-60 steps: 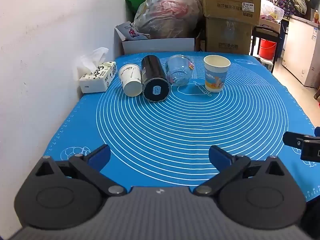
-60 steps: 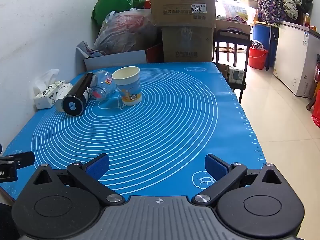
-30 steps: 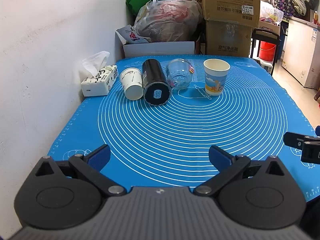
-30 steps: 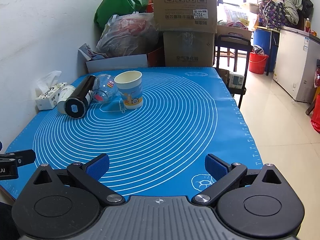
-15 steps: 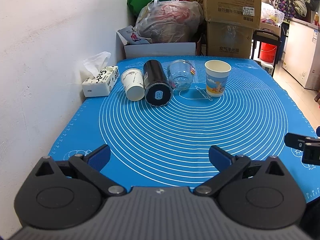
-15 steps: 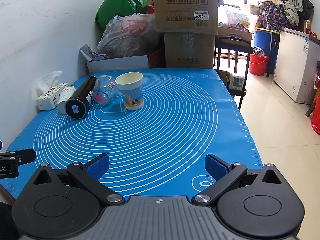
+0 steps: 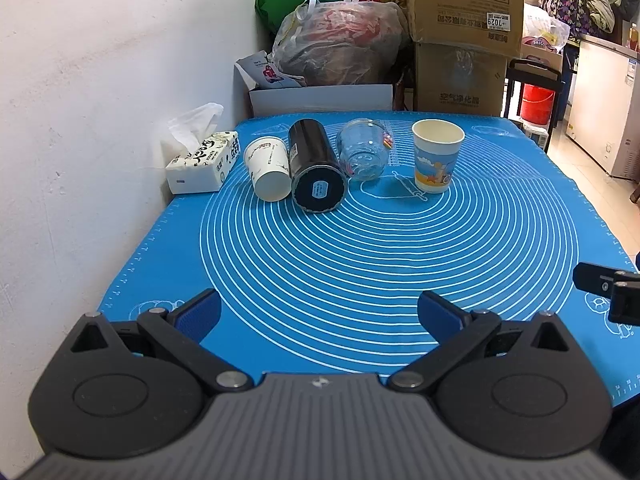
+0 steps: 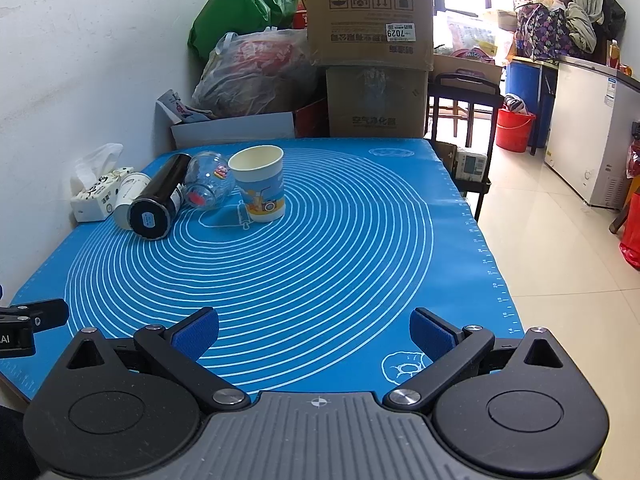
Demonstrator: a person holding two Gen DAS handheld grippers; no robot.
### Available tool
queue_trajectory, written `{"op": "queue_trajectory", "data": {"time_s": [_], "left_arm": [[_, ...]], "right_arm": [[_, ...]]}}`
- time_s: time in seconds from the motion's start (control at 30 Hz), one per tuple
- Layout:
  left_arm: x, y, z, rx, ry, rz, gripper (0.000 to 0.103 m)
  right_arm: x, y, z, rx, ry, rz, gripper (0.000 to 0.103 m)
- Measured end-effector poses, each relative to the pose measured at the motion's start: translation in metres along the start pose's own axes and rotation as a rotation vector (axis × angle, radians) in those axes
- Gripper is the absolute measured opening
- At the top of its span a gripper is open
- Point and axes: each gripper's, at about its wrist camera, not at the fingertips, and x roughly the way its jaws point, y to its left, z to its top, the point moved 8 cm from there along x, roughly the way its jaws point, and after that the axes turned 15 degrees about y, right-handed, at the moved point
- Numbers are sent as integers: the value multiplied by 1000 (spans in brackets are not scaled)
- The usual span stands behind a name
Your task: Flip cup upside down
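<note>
Right tongs (image 8: 314, 334) gape empty over the blue mat (image 8: 320, 260); paper cup (image 8: 260, 184) stands upright, far off.

A lived-in home storeroom: behind the worktop (image 8: 360, 240) with its blue baking mat, stacked cardboard boxes (image 8: 370, 12) and stuffed plastic bags (image 8: 256, 72) crowd the white wall; right of the boxes stand a red bucket (image 8: 514, 130) and a chest freezer (image 8: 592, 136) on tiled floor

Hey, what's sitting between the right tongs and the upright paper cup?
Nothing: in the right wrist view only bare blue mat lies between the open right tongs and the upright paper cup.
</note>
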Motion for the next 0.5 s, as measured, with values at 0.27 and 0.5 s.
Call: {"op": "queue_trajectory", "data": {"time_s": [0.27,0.5], "left_arm": [[1,2,0,0,3,2,103],[2,6,1,2,3,5,103]], "right_arm": [[0,-1,1,1,-1,0,103],[-2,-4,3,1,-9,-7,103]]}}
